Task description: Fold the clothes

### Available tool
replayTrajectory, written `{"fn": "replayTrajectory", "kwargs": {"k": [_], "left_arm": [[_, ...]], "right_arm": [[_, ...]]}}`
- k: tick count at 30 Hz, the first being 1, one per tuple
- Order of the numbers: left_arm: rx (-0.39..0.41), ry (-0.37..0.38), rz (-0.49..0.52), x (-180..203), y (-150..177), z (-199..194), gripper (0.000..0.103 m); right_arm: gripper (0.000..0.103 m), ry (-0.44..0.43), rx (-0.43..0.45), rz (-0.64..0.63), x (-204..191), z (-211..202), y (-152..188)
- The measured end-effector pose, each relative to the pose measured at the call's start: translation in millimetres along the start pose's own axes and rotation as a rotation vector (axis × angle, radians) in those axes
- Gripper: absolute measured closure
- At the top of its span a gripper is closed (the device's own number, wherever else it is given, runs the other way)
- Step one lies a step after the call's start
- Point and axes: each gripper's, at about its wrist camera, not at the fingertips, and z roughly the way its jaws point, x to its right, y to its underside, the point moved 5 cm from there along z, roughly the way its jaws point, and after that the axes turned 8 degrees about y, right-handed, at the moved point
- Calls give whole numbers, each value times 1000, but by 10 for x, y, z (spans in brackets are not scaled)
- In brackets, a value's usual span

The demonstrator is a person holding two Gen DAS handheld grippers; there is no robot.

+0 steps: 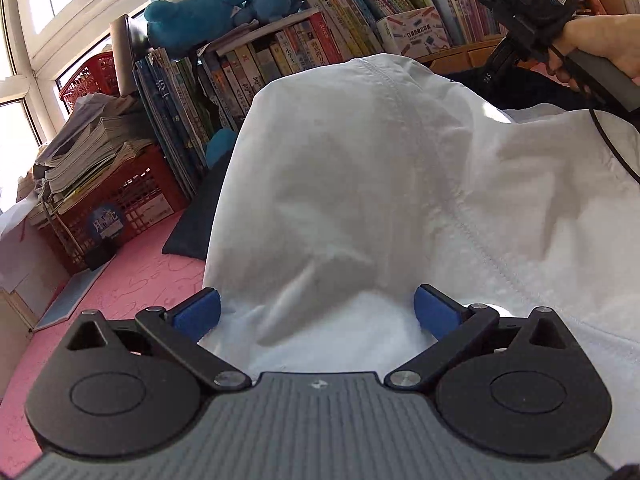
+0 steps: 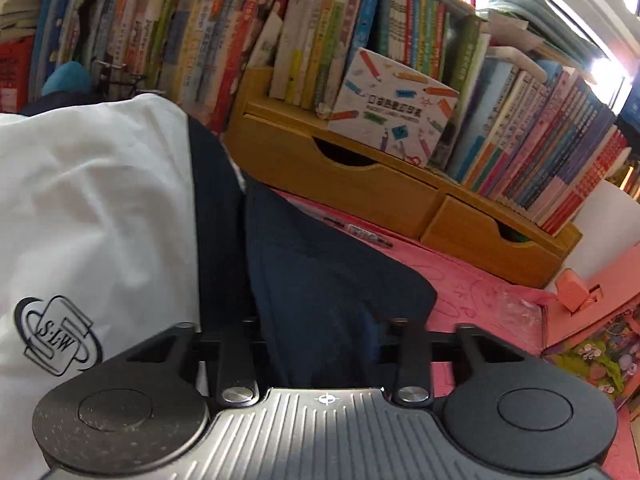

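The white shirt point(image 1: 360, 184) lies on the pink counter point(image 1: 132, 280), its long axis running away toward the bookshelf point(image 1: 280, 52), navy sleeve point(image 2: 320, 272) beside it. The left claw point(image 1: 316, 312) is spread around its near edge. The right claw point(image 2: 326, 332) hides under the navy fabric; I cannot tell its state.

The white garment point(image 1: 360, 184) is showing matt, finely crinkled cloth, the navy part point(image 2: 320, 264) possibly ribbed knit. The drawer unit point(image 2: 352, 184) is looking like smooth wood.
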Motion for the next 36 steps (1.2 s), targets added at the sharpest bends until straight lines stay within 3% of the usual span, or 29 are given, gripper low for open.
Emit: {"fn": "replayTrajectory", "kwargs": {"k": [4,6,8,9,11,14,16,18,20,22,23,25,27,28,29,30,33,36], "left_arm": [[-10,57,-36,-30,-4,26,0],[-14,86,-54,-44,-6,38,0],[-18,106,-66,-50,-6,45,0],[-18,110,-66,-46,-4,45,0],[-19,118,-67,-37,1,45,0],[-21,122,-72,-33,2,45,0],[-22,120,-72,-35,-1,43,0],[-21,115,-67,-34,-4,40,0],[-19,111,-61,-32,-5,39,0],[-18,108,-58,-31,-6,39,0],[-18,108,-57,-30,-6,40,0],[-19,109,-60,-33,-3,41,0],[-21,109,-65,-39,-6,44,0],[-22,107,-66,-43,-7,46,0],[-22,104,-66,-43,-7,45,0],[-21,102,-64,-42,-7,43,0],[-22,102,-66,-46,-7,46,0],[-26,112,-79,-68,-6,55,0]], "right_arm": [[97,171,153,191,971,-326,18],[95,193,144,249,1375,-507,196],[91,186,46,239,1521,-483,484],[82,180,-10,228,1574,-456,637],[72,168,-121,206,1679,-406,943],[69,111,-224,172,1698,-426,1256],[59,70,-174,191,1654,-579,1160],[25,-4,-92,193,1542,-716,932],[15,-100,3,124,1285,-757,649],[0,-97,102,29,953,-608,360],[0,-87,151,-21,780,-519,214],[0,-77,152,-83,431,-157,-42],[4,-97,29,-104,201,253,-151],[15,-110,-42,-112,97,456,-193],[72,-122,-113,-119,-6,656,-236],[97,-132,-180,-91,-33,771,-236],[97,-96,-103,0,214,566,-280],[98,42,18,123,893,191,-262]]}}
